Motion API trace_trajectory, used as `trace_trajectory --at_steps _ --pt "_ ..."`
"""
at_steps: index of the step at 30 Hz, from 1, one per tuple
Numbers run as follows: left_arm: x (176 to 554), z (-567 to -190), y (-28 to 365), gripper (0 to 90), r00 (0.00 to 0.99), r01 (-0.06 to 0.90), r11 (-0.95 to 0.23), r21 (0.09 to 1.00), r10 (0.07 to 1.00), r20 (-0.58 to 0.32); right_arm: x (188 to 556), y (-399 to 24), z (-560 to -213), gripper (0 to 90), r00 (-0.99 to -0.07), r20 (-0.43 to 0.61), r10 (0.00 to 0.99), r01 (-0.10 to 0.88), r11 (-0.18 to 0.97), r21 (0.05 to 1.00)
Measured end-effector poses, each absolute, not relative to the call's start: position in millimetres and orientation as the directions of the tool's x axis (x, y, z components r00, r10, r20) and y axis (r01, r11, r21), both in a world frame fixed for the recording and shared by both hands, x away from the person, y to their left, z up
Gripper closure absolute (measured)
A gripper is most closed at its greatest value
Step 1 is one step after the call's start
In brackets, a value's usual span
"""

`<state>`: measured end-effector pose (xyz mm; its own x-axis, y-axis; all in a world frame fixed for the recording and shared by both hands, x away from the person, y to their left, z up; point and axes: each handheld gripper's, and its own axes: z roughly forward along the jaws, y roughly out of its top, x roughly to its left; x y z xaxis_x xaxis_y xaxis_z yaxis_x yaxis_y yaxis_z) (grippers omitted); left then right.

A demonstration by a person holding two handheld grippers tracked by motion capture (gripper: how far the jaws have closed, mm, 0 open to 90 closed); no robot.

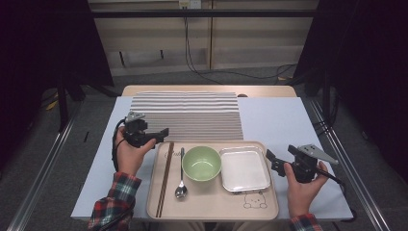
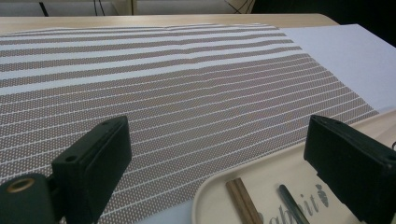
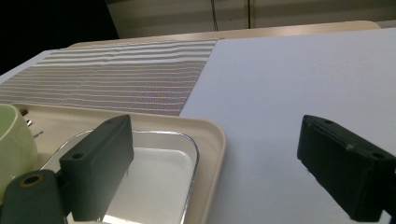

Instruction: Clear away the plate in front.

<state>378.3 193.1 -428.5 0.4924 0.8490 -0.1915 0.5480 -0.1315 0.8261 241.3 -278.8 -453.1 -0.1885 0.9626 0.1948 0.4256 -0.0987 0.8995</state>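
Note:
A beige tray (image 1: 211, 207) lies at the table's near edge. It carries brown chopsticks (image 1: 165, 178), a metal spoon (image 1: 181, 178), a green bowl (image 1: 201, 163) and a square white dish (image 1: 244, 169). My left gripper (image 1: 166, 132) is held just off the tray's far left corner, open and empty. In the left gripper view (image 2: 219, 154) its jaws frame the chopstick tips (image 2: 243, 200) and the spoon handle (image 2: 292, 205). My right gripper (image 1: 269, 156) hovers just right of the tray, open with nothing in it. The right gripper view (image 3: 219, 163) has the dish (image 3: 154, 182) beside the left jaw.
A brown and white striped placemat (image 1: 187, 115) lies flat behind the tray, on a pale table cover (image 1: 274, 120). The cover stretches bare to the right of the placemat. Metal rails (image 1: 337, 144) run along both sides of the table.

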Motion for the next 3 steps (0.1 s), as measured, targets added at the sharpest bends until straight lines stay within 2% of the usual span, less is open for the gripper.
trace_trajectory --at_steps 3 --pt "377.2 -428.9 196.5 7.4 0.484 0.550 -0.123 0.826 0.853 -0.195 242.5 -279.5 -453.4 9.0 -0.207 0.190 0.960 0.424 -0.087 0.901"
